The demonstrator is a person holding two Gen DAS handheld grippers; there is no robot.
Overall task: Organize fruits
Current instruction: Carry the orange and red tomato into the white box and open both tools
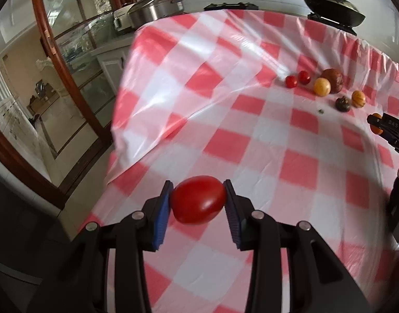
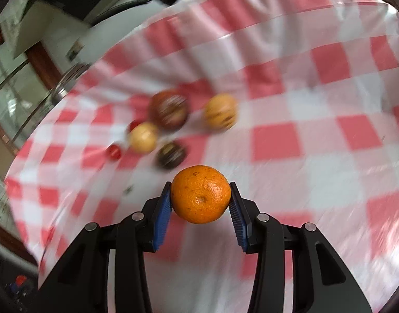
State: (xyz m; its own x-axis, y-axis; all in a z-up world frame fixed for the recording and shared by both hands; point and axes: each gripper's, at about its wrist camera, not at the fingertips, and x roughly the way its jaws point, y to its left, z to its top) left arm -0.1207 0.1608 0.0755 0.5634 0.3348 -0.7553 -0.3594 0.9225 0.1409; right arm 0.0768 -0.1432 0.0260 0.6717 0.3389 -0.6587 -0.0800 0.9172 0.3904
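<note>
My left gripper (image 1: 198,200) is clamped on a red tomato (image 1: 198,199). The fruit cluster (image 1: 327,86) on the checked cloth (image 1: 251,130) lies at my two o'clock, well apart. My right gripper (image 2: 200,195) grips an orange (image 2: 200,194); the cluster (image 2: 170,125) sits near at eleven o'clock, so right is nearer. No legible writing.

A glossy red tomato (image 1: 198,199) sits between the blue ribbed pads (image 1: 161,217) of a black left gripper (image 1: 198,200), while the right gripper (image 2: 200,195), also black with blue pads, clamps a bright orange mandarin (image 2: 200,194). Beneath lies a red-and-white checked tablecloth (image 1: 251,135); a black lidded pan (image 1: 329,5) stands beyond.
</note>
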